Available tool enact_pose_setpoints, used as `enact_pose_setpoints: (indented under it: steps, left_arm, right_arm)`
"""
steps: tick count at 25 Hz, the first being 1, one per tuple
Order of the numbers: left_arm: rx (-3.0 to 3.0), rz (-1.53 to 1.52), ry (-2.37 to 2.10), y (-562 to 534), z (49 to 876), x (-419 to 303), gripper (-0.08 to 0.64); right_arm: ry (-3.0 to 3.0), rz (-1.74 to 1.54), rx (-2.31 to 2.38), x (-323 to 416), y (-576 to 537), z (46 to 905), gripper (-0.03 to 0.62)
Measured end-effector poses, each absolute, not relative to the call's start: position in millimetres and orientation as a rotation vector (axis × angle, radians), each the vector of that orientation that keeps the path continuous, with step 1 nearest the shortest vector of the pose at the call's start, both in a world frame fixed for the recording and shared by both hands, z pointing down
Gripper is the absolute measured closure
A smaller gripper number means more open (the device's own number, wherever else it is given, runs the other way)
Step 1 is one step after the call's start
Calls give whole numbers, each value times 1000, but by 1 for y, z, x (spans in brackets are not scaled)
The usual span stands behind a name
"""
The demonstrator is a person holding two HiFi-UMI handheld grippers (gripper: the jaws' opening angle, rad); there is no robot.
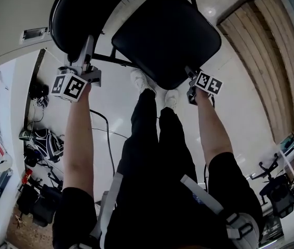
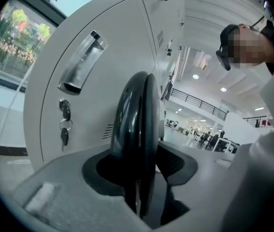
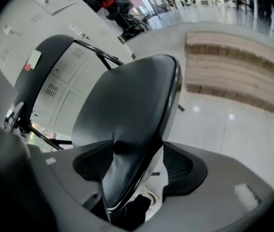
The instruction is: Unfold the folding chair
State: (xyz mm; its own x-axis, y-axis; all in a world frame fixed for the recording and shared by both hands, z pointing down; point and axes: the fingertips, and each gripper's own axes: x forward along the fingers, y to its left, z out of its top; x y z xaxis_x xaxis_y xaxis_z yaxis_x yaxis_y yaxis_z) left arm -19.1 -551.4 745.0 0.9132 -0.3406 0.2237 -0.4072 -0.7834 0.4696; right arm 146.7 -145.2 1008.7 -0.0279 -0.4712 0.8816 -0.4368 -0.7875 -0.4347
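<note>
the left hand-held gripper (image 2: 144, 167) has its jaws apart, with the upright edge of the backrest (image 2: 137, 120) between them. the right hand-held gripper (image 3: 138, 167) also gapes, loose around the seat (image 3: 127, 105) rim. the folding chair (image 1: 165, 35) stands open just ahead of both. its legs are mostly hidden and its top is cut off. lockers (image 2: 108, 47) stand beyond.

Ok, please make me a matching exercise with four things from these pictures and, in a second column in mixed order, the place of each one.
Things:
1. chair seat
2. backrest
3. white shoes
4. keys

Places:
a. hanging at a locker door
b. between the jaws of the right tool
c. between the jaws of the left tool
d. on the floor, at the seat's near edge

Pairs: 1-b; 2-c; 3-d; 4-a
</note>
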Motion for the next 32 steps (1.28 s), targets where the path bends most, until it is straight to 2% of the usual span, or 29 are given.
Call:
enact_pose_setpoints:
  steps: [2, 7, 8, 10, 12, 16, 22, 23, 25, 28, 32]
  left_arm:
    - [2570, 209, -594, -553, 743, -29, 338]
    - [2571, 216, -705, -546, 723, -60, 337]
    - [2564, 211, -724, -543, 720, -63, 337]
    - [2539, 199, -761, -539, 714, -69, 337]
    - [2533, 195, -800, -534, 708, -74, 339]
    - [2569, 201, -855, -521, 679, -81, 339]
    - [2646, 69, -782, -485, 588, -65, 346]
    - [2656, 48, -755, -476, 572, -60, 366]
    - [2664, -5, -693, -455, 542, -50, 456]
    - [2646, -70, -655, -415, 512, -56, 559]
    - [2621, -141, -667, -380, 481, -84, 560]
  right_arm:
    - [1097, -1948, -2239, 150, -148, 994, 259]
    - [1285, -1786, -2324, 156, -153, 945, 316]
    - [1331, -1720, -2327, 159, -160, 929, 332]
    - [1419, -1542, -2343, 166, -179, 886, 406]
    - [1513, -1378, -2364, 170, -198, 841, 434]
    - [1661, -1170, -2366, 177, -224, 764, 464]
    - [1787, -878, -2365, 193, -232, 643, 501]
    - [1787, -825, -2358, 196, -232, 621, 503]
    - [1786, -718, -2337, 199, -230, 579, 495]
    - [1800, -647, -2287, 186, -214, 535, 425]
    - [1784, -599, -2257, 172, -185, 495, 425]
